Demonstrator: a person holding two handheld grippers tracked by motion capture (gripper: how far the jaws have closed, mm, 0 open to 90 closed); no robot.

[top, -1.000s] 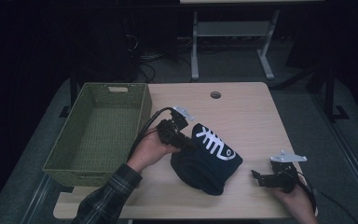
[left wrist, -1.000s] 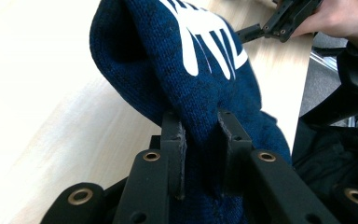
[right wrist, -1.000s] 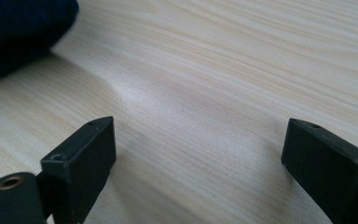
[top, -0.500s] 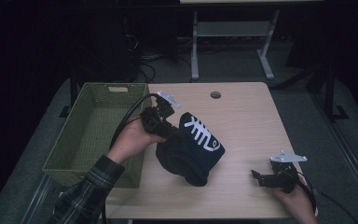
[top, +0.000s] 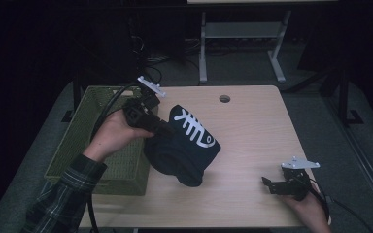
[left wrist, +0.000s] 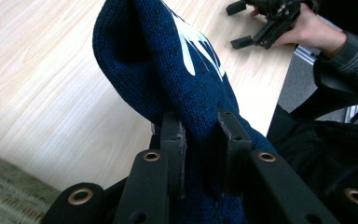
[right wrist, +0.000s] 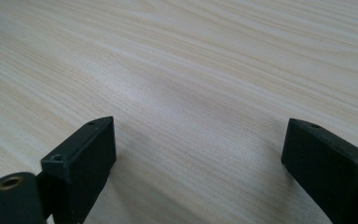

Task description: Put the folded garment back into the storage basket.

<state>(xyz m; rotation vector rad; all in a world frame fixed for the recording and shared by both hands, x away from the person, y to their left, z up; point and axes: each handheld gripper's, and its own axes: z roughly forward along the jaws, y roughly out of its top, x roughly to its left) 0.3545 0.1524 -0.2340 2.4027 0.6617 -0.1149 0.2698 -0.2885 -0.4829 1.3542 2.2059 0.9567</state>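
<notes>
The surface (top: 252,126) is a pale wood top that fills the centre of the high view, with a small round hole (top: 225,98) near its upper edge.

The basket (top: 77,145) is green and woven and stands at the left edge of the surface, in the left-centre of the frame.

The sweater (top: 184,145) is dark blue knit with a white fishbone print. It hangs bunched just right of the basket, in the centre of the frame; whether its lower end touches the surface cannot be told.

The left claw (left wrist: 200,140) is clamped on a fold of the sweater; knit fabric fills the gap between its two black jaws.

The right claw (top: 267,183) rests at the lower right of the frame, well apart from the sweater. Its jaws stand wide apart over bare wood.
</notes>
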